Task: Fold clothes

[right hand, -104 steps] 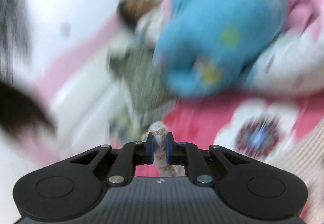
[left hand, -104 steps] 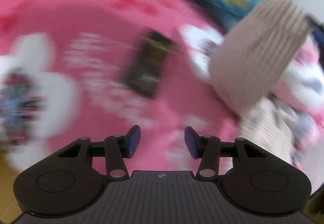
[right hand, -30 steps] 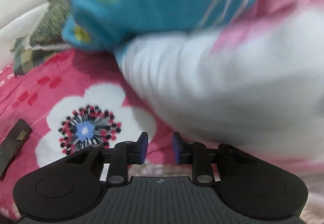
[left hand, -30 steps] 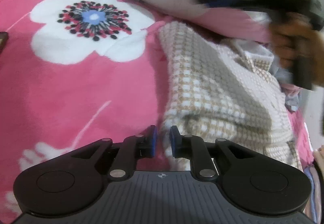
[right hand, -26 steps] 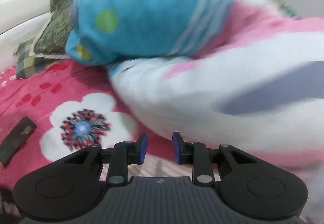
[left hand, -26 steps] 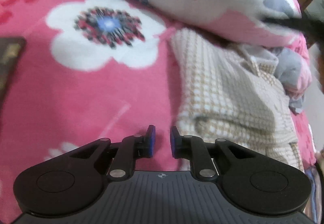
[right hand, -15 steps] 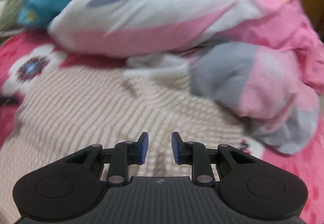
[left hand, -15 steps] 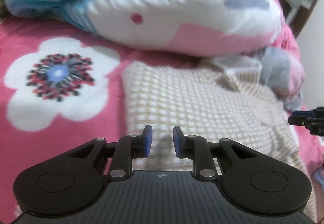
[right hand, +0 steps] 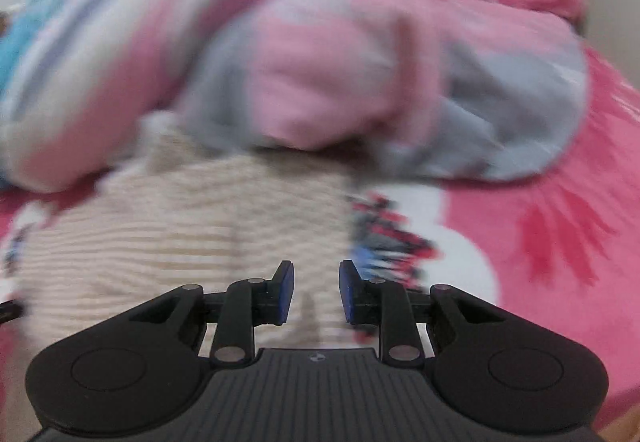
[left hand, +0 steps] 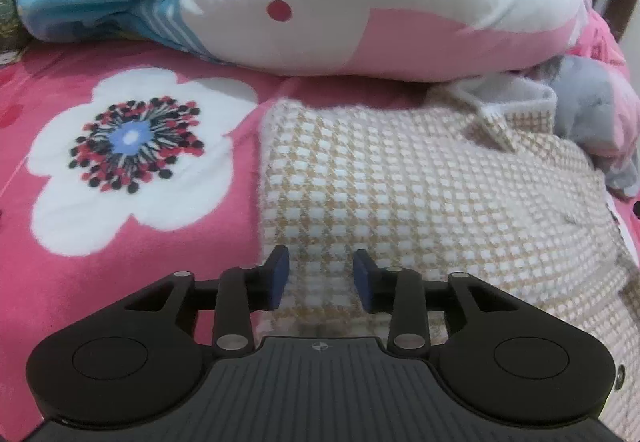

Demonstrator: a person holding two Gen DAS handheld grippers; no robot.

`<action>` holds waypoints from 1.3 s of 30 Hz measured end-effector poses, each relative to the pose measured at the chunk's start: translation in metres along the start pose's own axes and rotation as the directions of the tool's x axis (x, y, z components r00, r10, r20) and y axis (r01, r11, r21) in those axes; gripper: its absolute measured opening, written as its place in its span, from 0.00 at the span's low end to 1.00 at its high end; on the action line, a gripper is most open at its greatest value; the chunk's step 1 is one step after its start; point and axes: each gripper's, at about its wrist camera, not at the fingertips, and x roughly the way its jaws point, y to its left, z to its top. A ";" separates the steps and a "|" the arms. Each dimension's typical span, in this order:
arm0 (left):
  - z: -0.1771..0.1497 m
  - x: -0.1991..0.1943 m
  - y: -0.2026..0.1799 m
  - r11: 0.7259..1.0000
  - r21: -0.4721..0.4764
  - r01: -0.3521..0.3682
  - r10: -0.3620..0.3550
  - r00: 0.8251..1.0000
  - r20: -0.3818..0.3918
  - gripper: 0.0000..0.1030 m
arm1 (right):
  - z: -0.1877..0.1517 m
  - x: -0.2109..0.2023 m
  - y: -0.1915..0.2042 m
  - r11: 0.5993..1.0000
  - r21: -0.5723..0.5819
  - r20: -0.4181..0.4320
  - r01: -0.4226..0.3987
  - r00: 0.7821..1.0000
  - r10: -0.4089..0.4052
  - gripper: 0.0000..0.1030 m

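Beige checked garment (left hand: 420,194) flat on pink floral blanket (left hand: 132,146), both tools parted.

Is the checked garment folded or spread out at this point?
Mostly spread. The checked garment lies flat on the pink blanket, collar showing. Folded layers: cannot tell. Left gripper is open above it.

Fuzzy checked knit garment (left hand: 420,194), fleecy pink blanket (left hand: 48,282)

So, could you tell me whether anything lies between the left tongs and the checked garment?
Nothing visible does. The left tongs are open directly over the checked garment, near its left edge. The pillow only crowds its far edge.
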 end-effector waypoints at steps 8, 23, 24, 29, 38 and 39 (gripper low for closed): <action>-0.003 -0.002 -0.004 0.996 -0.029 -0.088 0.088 0.996 0.011 0.40 | 0.003 0.053 0.019 0.983 0.112 -0.153 -0.147 0.975 0.164 0.56; -0.021 -0.022 0.005 0.996 -0.065 -0.054 0.052 0.998 -0.025 0.50 | 0.013 -0.004 -0.003 0.987 0.127 -0.065 -0.094 0.993 0.103 0.06; -0.020 -0.023 0.007 0.996 -0.082 -0.042 0.040 0.999 -0.028 0.50 | 0.009 0.007 -0.008 0.988 0.133 -0.090 -0.072 0.992 0.085 0.06; -0.008 -0.032 0.029 0.969 -0.238 0.059 -0.062 0.998 -0.005 0.50 | 0.008 0.012 -0.008 0.991 0.122 -0.075 -0.050 0.995 0.060 0.06; -0.007 0.022 0.023 0.982 -0.186 0.035 -0.057 0.991 -0.117 0.53 | 0.004 0.027 0.007 0.993 -0.066 -0.120 0.101 0.987 -0.109 0.15; -0.005 0.019 0.023 0.983 -0.180 0.035 -0.055 0.992 -0.110 0.53 | 0.003 0.029 0.009 0.989 -0.089 -0.125 0.120 0.983 -0.131 0.17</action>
